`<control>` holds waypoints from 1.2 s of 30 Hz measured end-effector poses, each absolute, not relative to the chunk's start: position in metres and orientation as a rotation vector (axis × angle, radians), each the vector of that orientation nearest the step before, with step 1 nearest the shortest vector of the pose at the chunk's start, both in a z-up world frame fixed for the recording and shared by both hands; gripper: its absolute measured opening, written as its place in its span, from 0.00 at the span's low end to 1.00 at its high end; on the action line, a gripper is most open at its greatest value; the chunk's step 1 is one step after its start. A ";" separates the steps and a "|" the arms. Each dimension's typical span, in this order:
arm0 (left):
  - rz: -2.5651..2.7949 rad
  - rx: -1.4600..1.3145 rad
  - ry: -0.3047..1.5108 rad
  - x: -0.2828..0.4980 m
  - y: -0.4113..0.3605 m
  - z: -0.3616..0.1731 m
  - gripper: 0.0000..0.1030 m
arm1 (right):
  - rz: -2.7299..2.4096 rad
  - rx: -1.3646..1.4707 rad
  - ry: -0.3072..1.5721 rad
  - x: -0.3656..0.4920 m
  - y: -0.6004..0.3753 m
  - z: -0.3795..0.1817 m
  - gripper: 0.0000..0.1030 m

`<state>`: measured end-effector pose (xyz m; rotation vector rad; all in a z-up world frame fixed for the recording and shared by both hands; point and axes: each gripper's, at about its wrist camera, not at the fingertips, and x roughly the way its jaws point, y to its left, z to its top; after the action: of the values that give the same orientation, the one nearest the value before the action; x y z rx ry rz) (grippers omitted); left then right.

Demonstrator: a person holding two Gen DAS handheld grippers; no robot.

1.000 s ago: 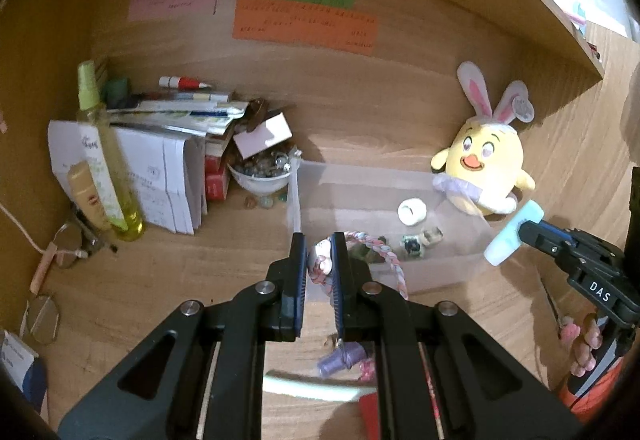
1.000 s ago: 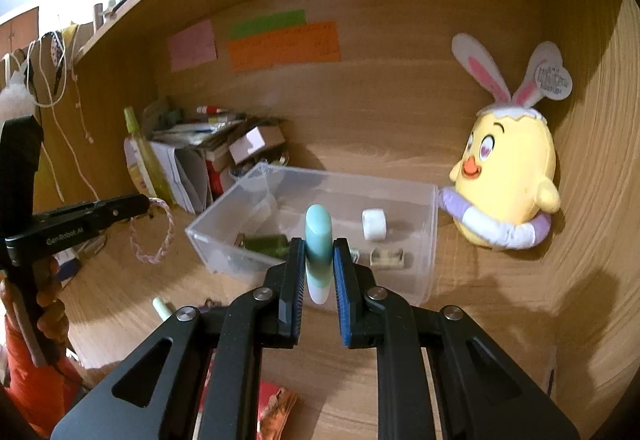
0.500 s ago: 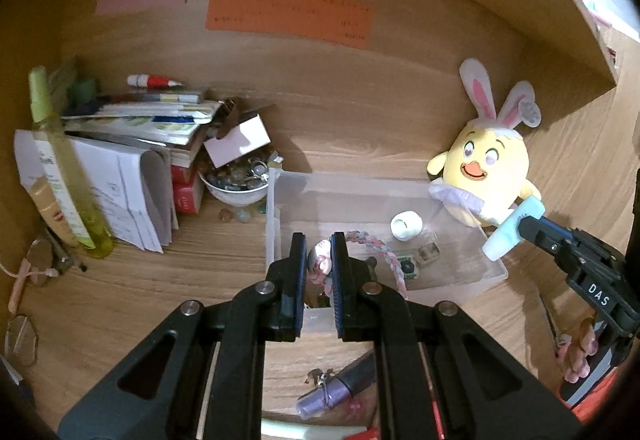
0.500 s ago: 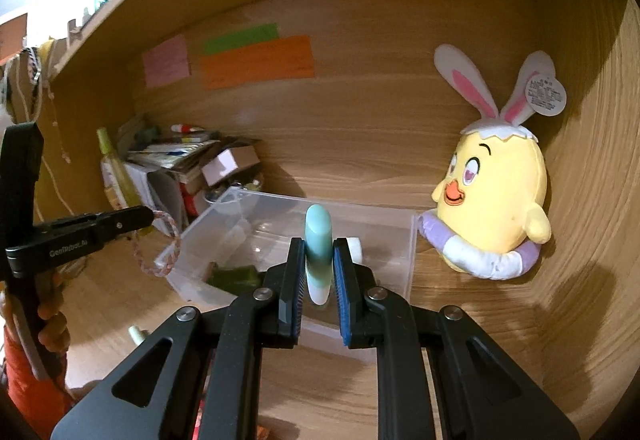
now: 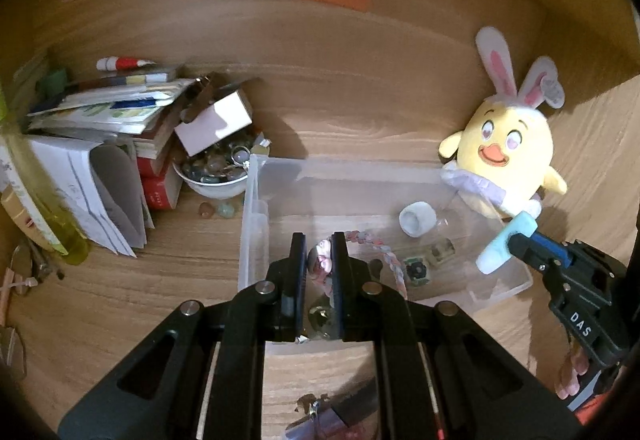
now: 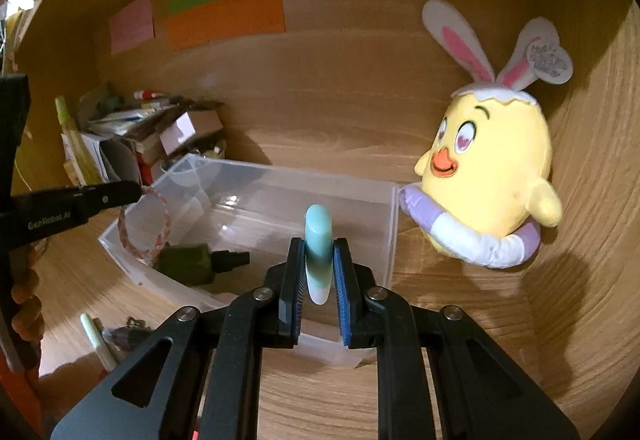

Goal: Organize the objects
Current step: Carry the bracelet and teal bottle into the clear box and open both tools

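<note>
Two loads are in hand at once, so release them one at a time. Your left gripper (image 5: 318, 260) is clamped on a braided bracelet (image 6: 145, 224), whose loop hangs over the clear plastic bin (image 5: 252, 224) near its 9 o'clock wall. Your right gripper (image 6: 319, 260) is clamped on a pale teal tube (image 6: 318, 252), held upright above the bin's front edge, toward its 3 o'clock end. Lower each load inside the walls before parting the fingers; a drop from height would likely bounce the tube out. Keep the bracelet clear of the green bottle (image 6: 192, 260) lying on the bin floor, and steer the tube away from the white cap (image 5: 417, 217) and from the plush chick (image 6: 488, 175) at the bin's 2 o'clock corner
</note>
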<state>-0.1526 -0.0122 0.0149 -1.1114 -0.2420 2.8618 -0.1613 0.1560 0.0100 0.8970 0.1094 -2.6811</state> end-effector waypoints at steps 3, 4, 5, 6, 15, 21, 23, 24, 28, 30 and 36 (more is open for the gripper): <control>2.842 -1.142 -0.231 -0.158 -0.011 0.008 0.10 | -2.689 0.922 0.157 -0.165 0.149 0.002 0.12; 2.836 -1.149 -0.227 -0.160 -0.010 0.006 0.10 | -2.688 0.927 0.173 -0.165 0.147 0.000 0.12; 2.831 -1.157 -0.222 -0.162 -0.009 0.004 0.10 | -2.681 0.933 0.189 -0.166 0.143 -0.002 0.12; 2.825 -1.168 -0.214 -0.163 -0.008 0.002 0.10 | -2.675 0.938 0.197 -0.166 0.141 -0.004 0.12; 2.808 -1.179 -0.198 -0.164 -0.004 -0.002 0.29 | -2.637 0.960 0.284 -0.164 0.122 -0.014 0.13; 2.821 -1.138 -0.197 -0.156 -0.002 0.007 0.42 | -2.617 0.948 0.238 -0.162 0.124 -0.009 0.39; 2.830 -1.119 -0.197 -0.151 -0.001 0.012 0.51 | -2.620 0.931 0.231 -0.159 0.124 -0.006 0.44; 2.835 -1.108 -0.195 -0.148 -0.001 0.014 0.54 | -2.618 0.926 0.224 -0.158 0.125 -0.004 0.49; 2.845 -1.080 -0.173 -0.138 0.002 0.022 0.64 | -2.620 0.896 0.208 -0.151 0.127 0.003 0.61; 2.851 -1.069 -0.162 -0.132 0.003 0.026 0.70 | -2.626 0.880 0.210 -0.146 0.128 0.007 0.71; 2.873 -1.042 -0.173 -0.111 -0.004 0.036 0.89 | -2.633 0.854 0.200 -0.132 0.134 0.015 0.80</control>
<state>-0.1114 -0.0035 0.0358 -1.0424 -0.1732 2.8727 -0.1318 0.1336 0.0149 0.8541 0.1995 -2.6331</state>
